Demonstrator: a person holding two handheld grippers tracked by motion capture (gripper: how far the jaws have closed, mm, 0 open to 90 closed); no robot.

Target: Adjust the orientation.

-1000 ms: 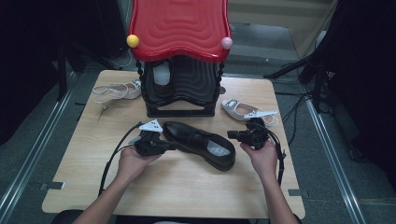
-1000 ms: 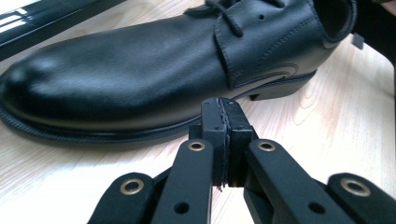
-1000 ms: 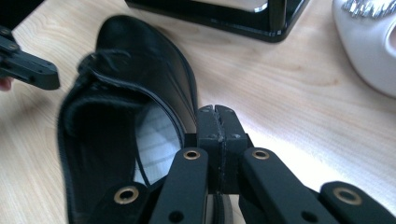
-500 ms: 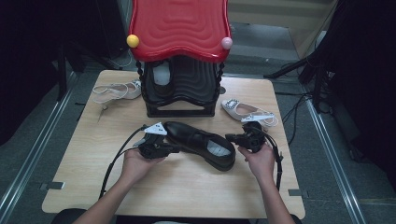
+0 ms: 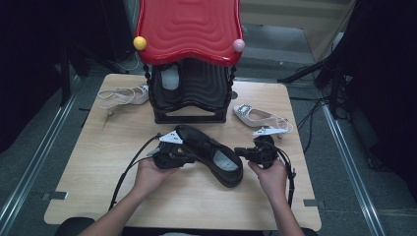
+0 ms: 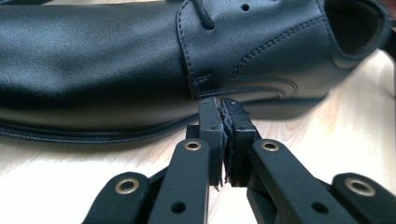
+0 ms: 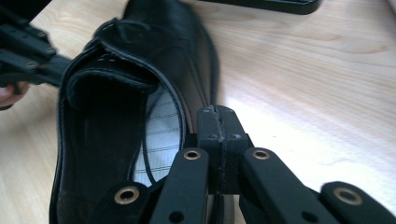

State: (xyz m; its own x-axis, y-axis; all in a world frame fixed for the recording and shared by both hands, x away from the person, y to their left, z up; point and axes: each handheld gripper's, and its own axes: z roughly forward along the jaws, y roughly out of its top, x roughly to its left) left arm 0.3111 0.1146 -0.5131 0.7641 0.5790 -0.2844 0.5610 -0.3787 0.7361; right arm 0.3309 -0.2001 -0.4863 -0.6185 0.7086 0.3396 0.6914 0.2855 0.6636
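Black leather shoe [image 5: 209,155] lies on its sole near the middle of the wooden table [image 5: 88,162], toe toward the black-and-red stand [image 5: 189,64] at the back, heel toward the person's right hand. Left gripper [image 5: 189,158] sits at the shoe's left side about mid-length, held in the left hand [image 5: 150,174]; in the left gripper view its tips [image 6: 223,114] are pressed together with nothing between them, right up against the edge of the sole below the lacing, touching or nearly so, cannot tell which. Right gripper [image 5: 241,151] is at the heel end, held in the right hand [image 5: 269,174]; in the right gripper view its jaws are fully closed pad to pad, empty, tips [image 7: 217,123] just beside the outer rim of the shoe opening, the striped insole [image 7: 161,135] visible inside the shoe. Contact with the shoe rim cannot be told there. Left gripper also shows at the far left of the right gripper view [image 7: 28,51] beside the shoe. A white heeled sandal [image 5: 120,96] lies at the back left of the table beside the stand, another pale shoe [image 5: 258,118] at the back right, well apart from the black one. Cables [image 5: 129,169] trail from both grippers toward the near table edge.
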